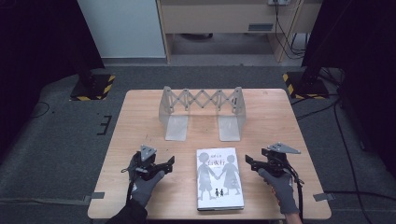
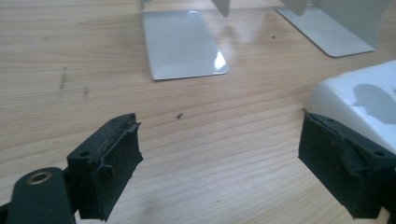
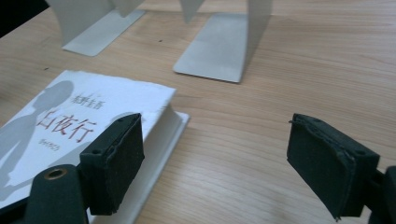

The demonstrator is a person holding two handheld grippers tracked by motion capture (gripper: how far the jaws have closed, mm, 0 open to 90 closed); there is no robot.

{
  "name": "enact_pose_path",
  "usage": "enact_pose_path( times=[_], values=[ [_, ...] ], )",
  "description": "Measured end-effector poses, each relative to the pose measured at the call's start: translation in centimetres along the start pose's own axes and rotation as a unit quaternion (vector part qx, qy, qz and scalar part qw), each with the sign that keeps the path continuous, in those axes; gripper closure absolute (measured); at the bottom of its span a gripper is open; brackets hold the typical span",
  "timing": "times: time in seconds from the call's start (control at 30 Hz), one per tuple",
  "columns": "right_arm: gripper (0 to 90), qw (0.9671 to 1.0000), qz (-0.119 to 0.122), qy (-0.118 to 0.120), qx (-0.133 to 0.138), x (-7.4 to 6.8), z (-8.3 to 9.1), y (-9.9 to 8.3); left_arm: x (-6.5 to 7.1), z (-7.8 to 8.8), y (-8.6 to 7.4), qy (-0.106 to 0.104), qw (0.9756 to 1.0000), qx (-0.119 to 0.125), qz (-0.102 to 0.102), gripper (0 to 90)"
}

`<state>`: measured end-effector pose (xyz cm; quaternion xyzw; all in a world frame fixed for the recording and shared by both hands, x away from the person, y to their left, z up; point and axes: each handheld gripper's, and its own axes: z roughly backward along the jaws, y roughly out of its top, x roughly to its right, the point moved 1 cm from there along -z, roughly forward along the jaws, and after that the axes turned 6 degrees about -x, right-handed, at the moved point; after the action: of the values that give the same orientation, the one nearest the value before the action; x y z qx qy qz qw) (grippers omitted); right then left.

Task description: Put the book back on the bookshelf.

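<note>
The book (image 1: 219, 178) lay flat, untouched, before the empty rack (image 1: 201, 111); left gripper (image 1: 161, 166) and right gripper (image 1: 252, 163) both gaped empty.

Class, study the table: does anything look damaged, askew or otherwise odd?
Little stands out. The book lies flat and square between two open grippers, and the expanding metal bookend rack stands upright and empty. The wood carries a few small dark scuffs.
</note>
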<state>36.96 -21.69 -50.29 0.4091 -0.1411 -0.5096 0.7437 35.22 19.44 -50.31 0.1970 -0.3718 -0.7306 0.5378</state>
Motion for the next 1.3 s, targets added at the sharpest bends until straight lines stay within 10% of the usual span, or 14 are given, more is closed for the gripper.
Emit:
enact_pose_path(
  times=[0.67,1.3],
  values=[
    [22.5,0.9966,0.022,0.075,-0.025,-3.8,-2.5,-1.1,7.3,-2.2,-0.8,-0.068,0.9951,-0.033,-0.064,13.2],
    [25.7,0.9931,0.023,0.115,-0.006,-4.6,-3.0,-0.8,7.7,-2.9,-1.2,-0.078,0.9941,-0.026,-0.072,8.7]
  ],
)
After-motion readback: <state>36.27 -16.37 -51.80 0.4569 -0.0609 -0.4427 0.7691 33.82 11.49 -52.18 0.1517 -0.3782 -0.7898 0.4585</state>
